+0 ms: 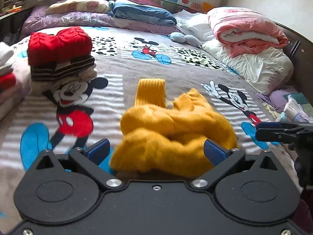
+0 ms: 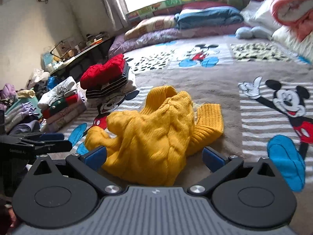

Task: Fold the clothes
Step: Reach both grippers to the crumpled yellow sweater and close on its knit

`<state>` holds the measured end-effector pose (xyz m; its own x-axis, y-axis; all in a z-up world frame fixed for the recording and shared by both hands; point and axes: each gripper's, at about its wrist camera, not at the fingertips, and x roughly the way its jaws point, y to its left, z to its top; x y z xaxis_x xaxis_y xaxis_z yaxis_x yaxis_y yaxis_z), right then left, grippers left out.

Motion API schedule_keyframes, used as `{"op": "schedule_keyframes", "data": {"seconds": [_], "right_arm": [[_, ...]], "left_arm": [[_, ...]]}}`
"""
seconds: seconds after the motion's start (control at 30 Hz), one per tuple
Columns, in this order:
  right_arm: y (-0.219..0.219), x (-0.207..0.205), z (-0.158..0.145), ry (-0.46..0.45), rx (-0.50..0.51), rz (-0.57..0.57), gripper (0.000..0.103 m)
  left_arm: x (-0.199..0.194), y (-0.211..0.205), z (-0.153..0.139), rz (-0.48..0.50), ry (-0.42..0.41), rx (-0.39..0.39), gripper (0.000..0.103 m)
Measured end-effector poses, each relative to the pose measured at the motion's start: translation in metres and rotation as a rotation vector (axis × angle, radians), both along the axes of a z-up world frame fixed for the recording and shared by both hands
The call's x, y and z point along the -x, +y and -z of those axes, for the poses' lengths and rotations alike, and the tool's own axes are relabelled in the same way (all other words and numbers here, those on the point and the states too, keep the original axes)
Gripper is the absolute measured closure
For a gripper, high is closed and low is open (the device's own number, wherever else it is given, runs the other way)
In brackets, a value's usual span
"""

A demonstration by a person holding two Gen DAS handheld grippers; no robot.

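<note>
Left wrist view: the left gripper has its jaws spread wide apart, blue pads on either side of a crumpled yellow knit sweater. The sweater sits at lower centre of the frame, bunched between the pads; whether the pads touch the fabric cannot be told. One ribbed cuff stands up at the sweater's far edge. The sweater lies on a grey cartoon-mouse blanket covering the bed.

At the right edge of the same frame the right gripper enters side-on. In the right wrist view its jaws are likewise wide apart, with the sweater filling the lower centre between the blue pads, nothing clamped.

Upper left of the left wrist frame: a stack of folded clothes, a red knit garment on top of a dark striped garment. The right wrist view shows further folded piles at middle left, beside the stack.

Top of frame: pillows, a folded blue quilt, and a pink quilt at upper right.
</note>
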<state>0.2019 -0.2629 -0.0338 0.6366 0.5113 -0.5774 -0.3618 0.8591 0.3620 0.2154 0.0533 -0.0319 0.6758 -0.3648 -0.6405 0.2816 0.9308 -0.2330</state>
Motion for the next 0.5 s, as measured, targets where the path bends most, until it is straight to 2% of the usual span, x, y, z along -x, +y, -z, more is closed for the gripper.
{"op": "schedule_keyframes", "data": {"seconds": [0.1,0.27,0.33,0.4,0.5], "right_arm": [[-0.001,-0.025,0.001,0.008,0.041,-0.018,0.0],[-0.004,-0.07,0.011,0.055,-0.006,-0.062,0.002],[-0.003,-0.088,0.014,0.073,-0.025,-0.073,0.009],[-0.002,-0.105,0.018,0.09,-0.044,-0.084,0.021],[0.0,-0.132,0.024,0.116,-0.073,-0.101,0.027]], "left_arm": [[-0.024,0.001,0.001,0.03,0.014,0.008,0.001],[-0.058,-0.001,0.01,0.086,0.036,-0.011,0.004],[-0.074,0.0,0.015,0.112,0.058,-0.005,0.008],[-0.089,0.001,0.02,0.127,0.085,0.003,0.013],[-0.109,0.003,0.028,0.156,0.132,0.035,0.018]]}}
